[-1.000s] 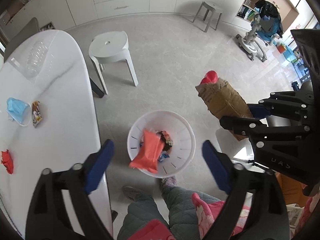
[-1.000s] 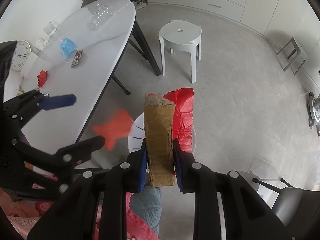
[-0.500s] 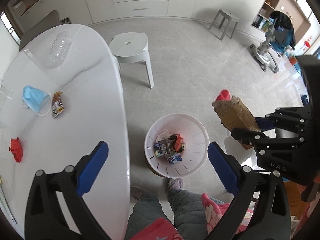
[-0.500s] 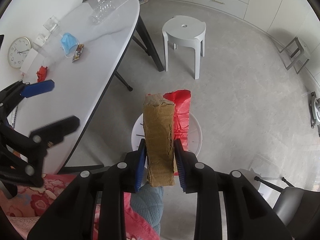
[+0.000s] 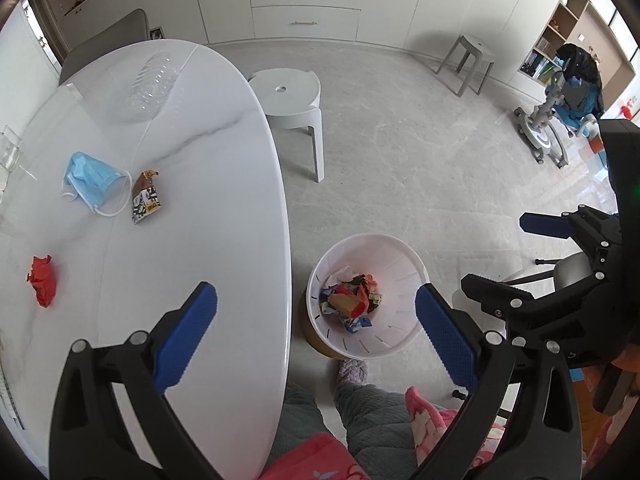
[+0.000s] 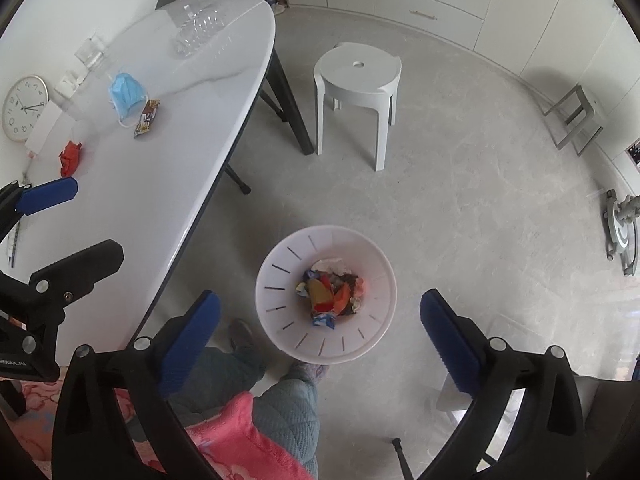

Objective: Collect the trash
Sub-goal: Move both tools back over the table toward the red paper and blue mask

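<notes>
A white trash bin (image 5: 400, 344) stands on the floor beside the white oval table (image 5: 200, 220), with mixed wrappers (image 5: 352, 304) and a brown cardboard piece (image 6: 318, 290) lying inside. My right gripper (image 6: 320, 299) hangs above the bin (image 6: 280, 264); its jaws are opening and nothing is between them. My left gripper (image 5: 316, 294) is open and empty, straddling the table edge and the bin. On the table lie a blue face mask (image 5: 90, 180), a snack wrapper (image 5: 145, 198), a crumpled red wrapper (image 5: 43, 280) and a clear plastic bottle (image 5: 154, 80).
A white stool (image 5: 292, 96) stands by the table's far side, a grey stool (image 5: 468, 60) near the cabinets. A person's legs (image 5: 352, 400) and slippered foot are just below the bin. A wall clock (image 6: 24, 108) leans behind the table. An exercise machine (image 5: 548, 120) stands far right.
The right gripper's jaws sprang apart and the cardboard with the red wrapper dropped into the bin. The left gripper shifted toward the table after its orange packet fell in.
</notes>
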Demonstrator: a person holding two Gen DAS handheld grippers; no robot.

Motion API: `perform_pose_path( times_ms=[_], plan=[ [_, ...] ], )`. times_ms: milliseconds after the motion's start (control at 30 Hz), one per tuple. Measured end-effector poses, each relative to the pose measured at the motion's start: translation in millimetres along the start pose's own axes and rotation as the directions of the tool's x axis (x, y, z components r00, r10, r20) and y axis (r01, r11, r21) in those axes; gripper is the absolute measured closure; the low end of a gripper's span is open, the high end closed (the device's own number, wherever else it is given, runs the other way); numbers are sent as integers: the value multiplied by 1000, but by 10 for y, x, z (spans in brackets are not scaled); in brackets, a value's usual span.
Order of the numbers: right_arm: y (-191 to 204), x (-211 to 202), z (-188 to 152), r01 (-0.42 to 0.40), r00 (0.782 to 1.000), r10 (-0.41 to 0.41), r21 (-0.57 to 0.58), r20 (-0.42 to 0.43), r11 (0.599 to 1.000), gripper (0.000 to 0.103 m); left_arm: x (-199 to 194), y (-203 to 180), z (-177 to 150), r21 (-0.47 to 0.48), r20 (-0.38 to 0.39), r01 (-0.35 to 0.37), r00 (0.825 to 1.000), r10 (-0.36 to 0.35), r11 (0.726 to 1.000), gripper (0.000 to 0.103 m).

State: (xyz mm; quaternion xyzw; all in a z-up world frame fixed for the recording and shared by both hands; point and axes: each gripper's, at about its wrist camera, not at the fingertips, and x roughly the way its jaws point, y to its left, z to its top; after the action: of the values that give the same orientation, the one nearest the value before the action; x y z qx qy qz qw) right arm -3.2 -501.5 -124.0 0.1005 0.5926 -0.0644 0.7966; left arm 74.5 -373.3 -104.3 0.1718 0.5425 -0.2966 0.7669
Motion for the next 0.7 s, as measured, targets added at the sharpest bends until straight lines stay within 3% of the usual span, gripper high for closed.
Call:
perform_pose_path(
  times_ms=[367,533,700],
  plan=[
    [145,-48,214,-18,1000,19,-37,16,999,3,-45,163,1,-53,8,-21,1000,22,998,8],
    [526,-15,507,-54,997,59,-107,40,993,3,-135,616,-60,-152,19,-60,998,63,987,8],
    [1145,145,826,-72,996,80,-200,29,977,3,-256,1324,-206,-258,31,-134,989,146,957,8]
  ],
)
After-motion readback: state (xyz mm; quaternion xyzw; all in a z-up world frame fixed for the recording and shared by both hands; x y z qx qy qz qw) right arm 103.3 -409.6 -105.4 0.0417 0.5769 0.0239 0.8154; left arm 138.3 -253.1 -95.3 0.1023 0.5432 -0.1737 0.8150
